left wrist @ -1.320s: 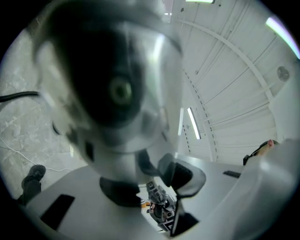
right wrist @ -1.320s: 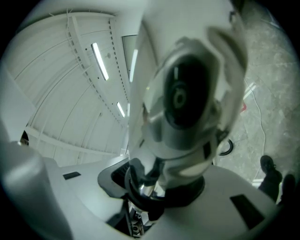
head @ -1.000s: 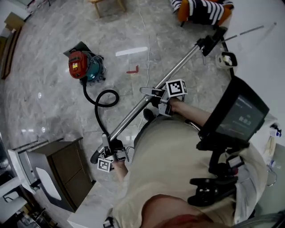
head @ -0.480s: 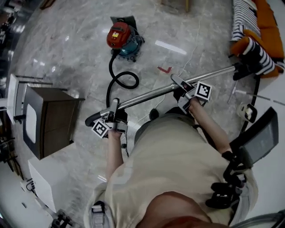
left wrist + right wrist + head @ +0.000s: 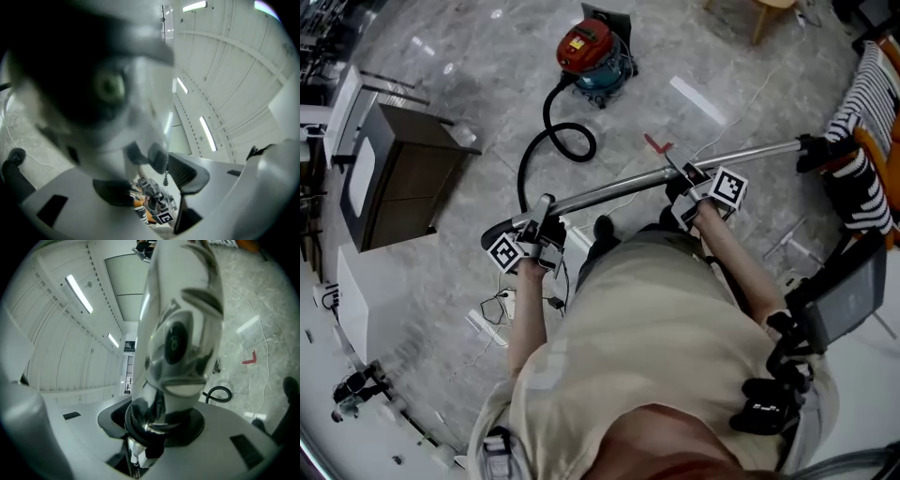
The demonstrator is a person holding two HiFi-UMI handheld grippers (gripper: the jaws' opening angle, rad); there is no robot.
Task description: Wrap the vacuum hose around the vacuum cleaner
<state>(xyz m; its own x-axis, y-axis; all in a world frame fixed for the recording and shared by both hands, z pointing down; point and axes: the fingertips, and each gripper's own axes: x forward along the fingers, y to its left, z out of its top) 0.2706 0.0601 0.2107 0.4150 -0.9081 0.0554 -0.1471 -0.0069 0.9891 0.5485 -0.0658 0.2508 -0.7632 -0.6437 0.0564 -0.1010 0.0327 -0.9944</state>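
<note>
The red and teal vacuum cleaner (image 5: 592, 52) stands on the marble floor at the top of the head view. Its black hose (image 5: 546, 141) loops on the floor and runs to the black handle (image 5: 502, 234) of the chrome wand (image 5: 619, 190). My left gripper (image 5: 534, 239) is at that handle. Its jaws have just been opening. In the left gripper view the blurred handle (image 5: 93, 84) lies against one jaw, and a gap shows beside the other pad (image 5: 187, 171). My right gripper (image 5: 689, 183) is shut on the wand tube (image 5: 183, 333). The wand's far end (image 5: 820, 152) points right.
A dark cabinet (image 5: 403, 173) stands at the left. A red tape mark (image 5: 656, 143) and a white cable (image 5: 502, 305) lie on the floor. A striped cushion (image 5: 862, 141) sits at the right edge, with a black stand (image 5: 848, 291) below it.
The head view has swung, so the vacuum cleaner now shows at top centre. The wand has gone from steeply slanted to nearly level. Both grippers stay on it.
</note>
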